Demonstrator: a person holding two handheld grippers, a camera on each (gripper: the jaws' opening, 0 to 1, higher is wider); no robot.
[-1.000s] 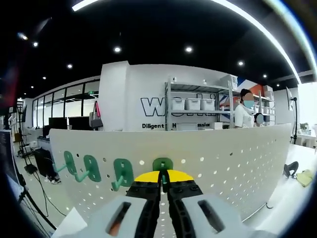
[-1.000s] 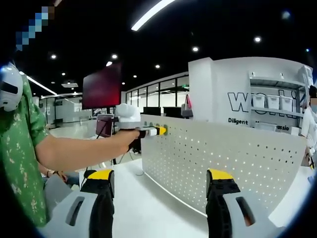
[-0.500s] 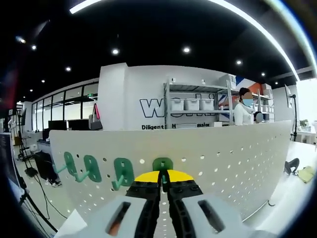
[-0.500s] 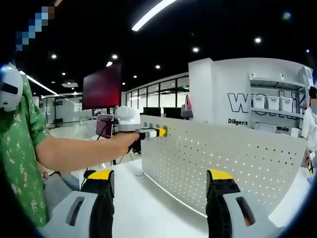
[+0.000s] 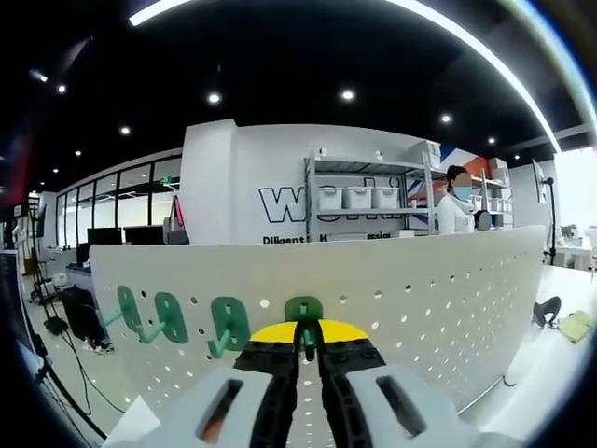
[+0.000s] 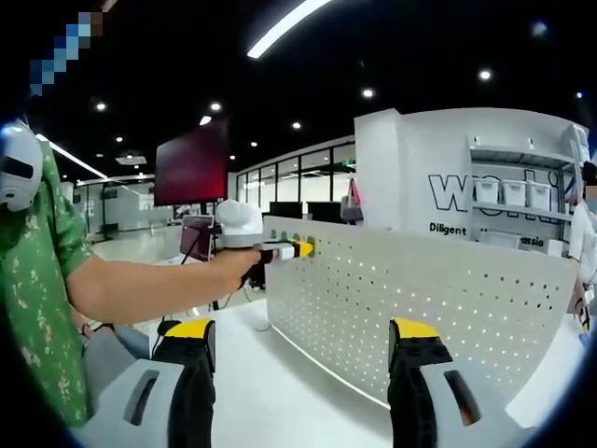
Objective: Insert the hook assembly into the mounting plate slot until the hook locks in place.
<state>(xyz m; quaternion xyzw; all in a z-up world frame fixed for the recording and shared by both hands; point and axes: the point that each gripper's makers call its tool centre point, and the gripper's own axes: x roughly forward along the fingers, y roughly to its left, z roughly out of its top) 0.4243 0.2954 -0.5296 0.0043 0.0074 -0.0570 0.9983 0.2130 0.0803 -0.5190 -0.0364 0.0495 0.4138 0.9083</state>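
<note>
The left gripper (image 5: 305, 347) pinches the green hook (image 5: 303, 317) against the pegboard (image 5: 420, 299) to seat it, while the right gripper (image 6: 298, 373) waits, jaws wide.

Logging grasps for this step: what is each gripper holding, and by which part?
The left gripper is shut on the green hook, pinching its projecting arm; the hook's backplate lies against the pegboard. The right gripper is open, holding nothing.
</note>
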